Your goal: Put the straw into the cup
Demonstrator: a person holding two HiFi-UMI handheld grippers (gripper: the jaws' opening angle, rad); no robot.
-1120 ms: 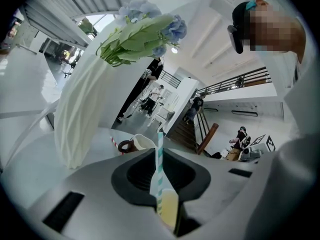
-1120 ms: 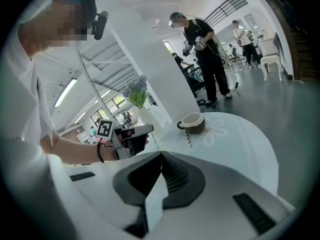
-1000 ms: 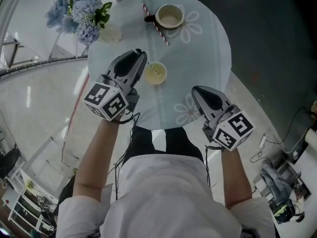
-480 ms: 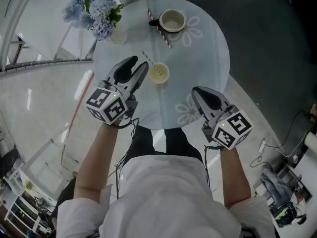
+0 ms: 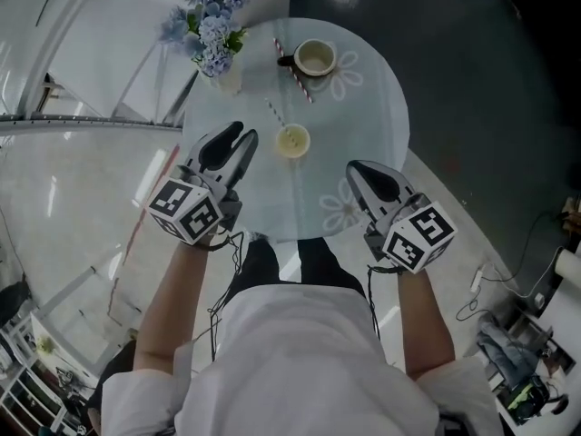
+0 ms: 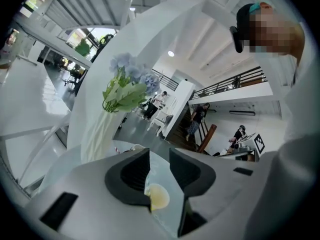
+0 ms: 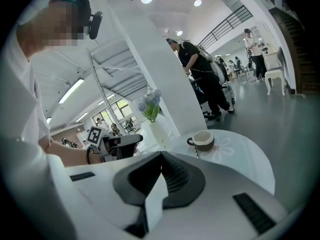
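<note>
A small cup [image 5: 292,141] of pale yellow drink stands mid-table, and a thin clear straw [image 5: 275,114] leans out of it toward the far left. My left gripper [image 5: 245,132] hovers just left of the cup. It is open with nothing between the fingers, though its jaws have just been closing a little. In the left gripper view the cup [image 6: 159,198] shows through the gap of the left gripper [image 6: 159,156]. My right gripper [image 5: 352,164] hangs over the table's near right part, shut and holding nothing, and the right gripper [image 7: 161,156] looks the same in its own view.
A brown-and-white mug [image 5: 315,57] sits at the far side of the round glass table [image 5: 372,116], with a red-striped straw [image 5: 294,67] lying beside it. A vase of blue flowers [image 5: 213,36] stands at the far left. Cables and gear [image 5: 508,334] lie on the floor to the right.
The left gripper opened off the clear straw, which stays in the cup, and drew back toward the left. Both grippers rose a little.
</note>
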